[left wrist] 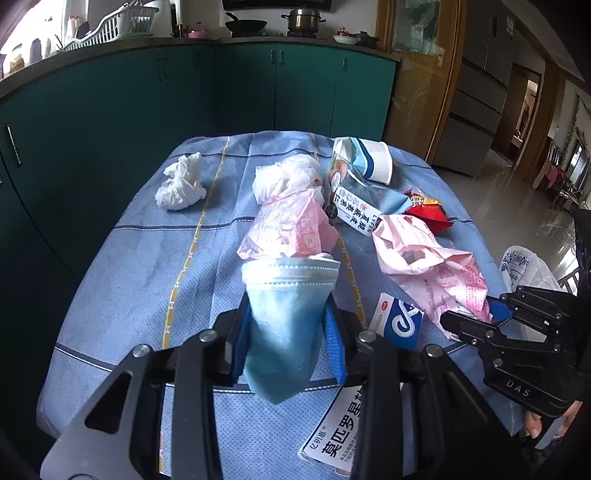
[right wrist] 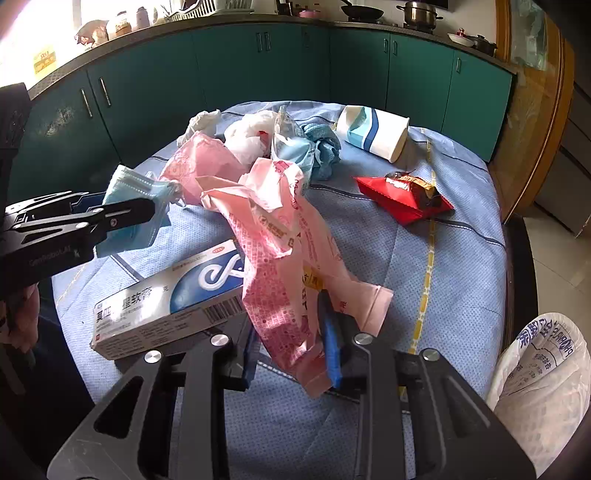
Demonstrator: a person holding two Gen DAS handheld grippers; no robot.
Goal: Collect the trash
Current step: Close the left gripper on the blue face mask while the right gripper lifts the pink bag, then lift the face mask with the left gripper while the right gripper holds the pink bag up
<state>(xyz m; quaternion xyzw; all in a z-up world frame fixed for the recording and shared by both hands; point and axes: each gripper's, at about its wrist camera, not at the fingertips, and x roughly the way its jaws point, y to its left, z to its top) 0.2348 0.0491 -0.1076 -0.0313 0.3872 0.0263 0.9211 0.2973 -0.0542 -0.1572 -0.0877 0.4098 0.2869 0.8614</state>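
My left gripper (left wrist: pixel 286 332) pinches a pale blue pleated face mask (left wrist: pixel 284 306); my right gripper (right wrist: pixel 291 350) pinches a crumpled pink printed plastic bag (right wrist: pixel 284 240).

Background only: teal cabinets (left wrist: pixel 240 92) span the upper frame, dark countertop (left wrist: pixel 110 48) on top. On it: white dish rack (left wrist: pixel 114 22) upper left, black pan (left wrist: pixel 245 24) and steel pot (left wrist: pixel 303 18) top centre, small bowl (left wrist: pixel 345 38) beside them. Wooden door frame (left wrist: pixel 417 74) upper right. Blue striped cloth (left wrist: pixel 147 258) covers the bench.
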